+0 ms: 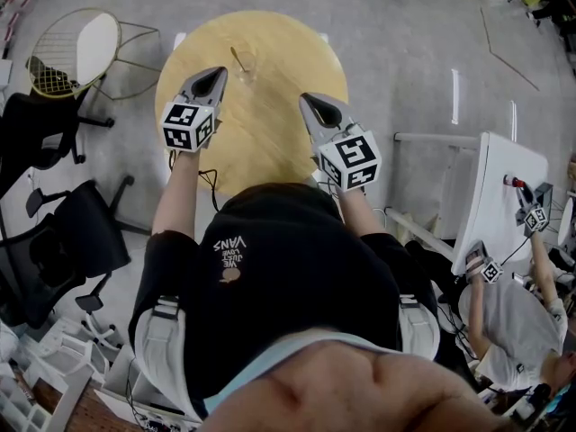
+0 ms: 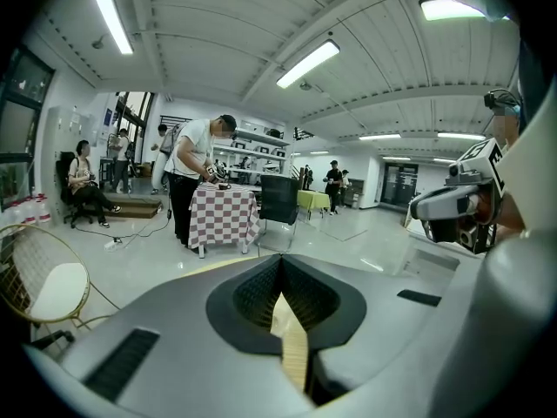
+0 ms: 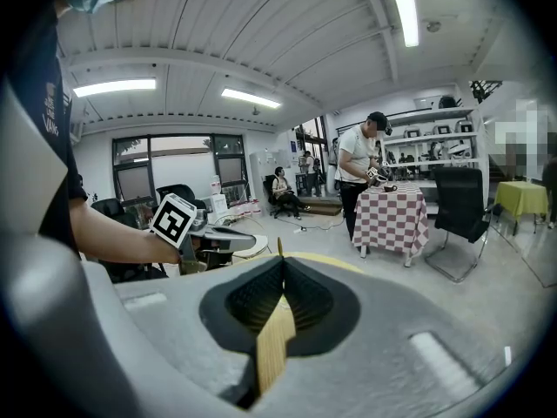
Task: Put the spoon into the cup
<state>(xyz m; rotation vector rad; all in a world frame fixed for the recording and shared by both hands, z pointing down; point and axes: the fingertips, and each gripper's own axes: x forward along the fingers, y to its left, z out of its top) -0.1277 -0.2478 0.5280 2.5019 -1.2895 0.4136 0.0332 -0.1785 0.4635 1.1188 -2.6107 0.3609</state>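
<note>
A clear glass cup [image 1: 246, 65] stands on the far part of the round wooden table [image 1: 270, 142]. A thin golden spoon [image 1: 238, 57] leans inside the cup, handle up. My left gripper [image 1: 219, 70] hovers just left of the cup, jaws shut with nothing between them. My right gripper [image 1: 304, 98] hangs over the table's right half, also shut and empty. In the right gripper view, the spoon's handle [image 3: 279, 246] pokes up just beyond the shut right gripper [image 3: 280, 259]. The left gripper view shows the closed left gripper [image 2: 280, 258] and only table below.
A wire chair with a white cushion [image 1: 76, 52] stands left of the table, with black office chairs [image 1: 72, 232] nearer. At the right is a white table [image 1: 499, 196] where another person works with grippers. A checkered table [image 2: 223, 214] stands across the room.
</note>
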